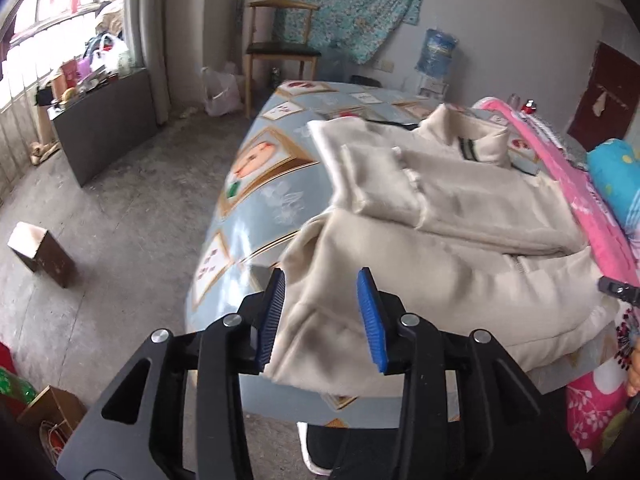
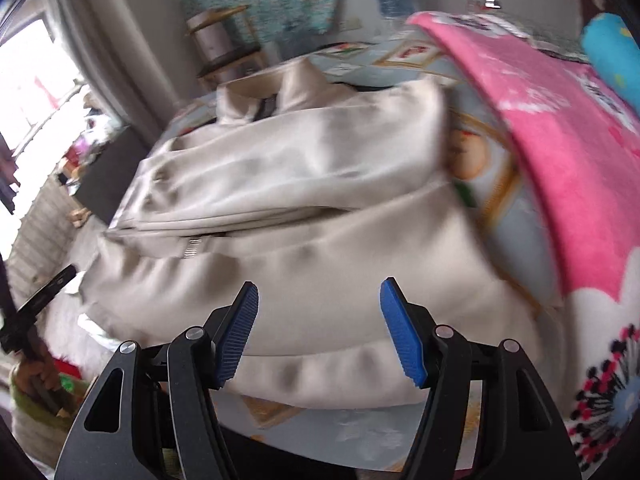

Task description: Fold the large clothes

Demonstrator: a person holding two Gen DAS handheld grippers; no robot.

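One cream jacket point(image 1: 460, 216), partly folded, on one bed point(image 1: 256, 200). Two grippers: left point(image 1: 322, 314), right point(image 2: 318, 330). One pink blanket point(image 1: 568, 184) along the bed's right side; one blue pillow point(image 1: 618, 178) beyond it. One wooden chair point(image 1: 282, 46) at the far wall. One water bottle point(image 1: 436, 52), far right. One dark cabinet point(image 1: 106, 128) at the left. One brown box point(image 1: 42, 254) on the floor point(image 1: 120, 220), near left.

A wooden chair point(image 1: 280, 36), water jug point(image 1: 436, 52) and pink blanket point(image 2: 560, 160) surround the bed.
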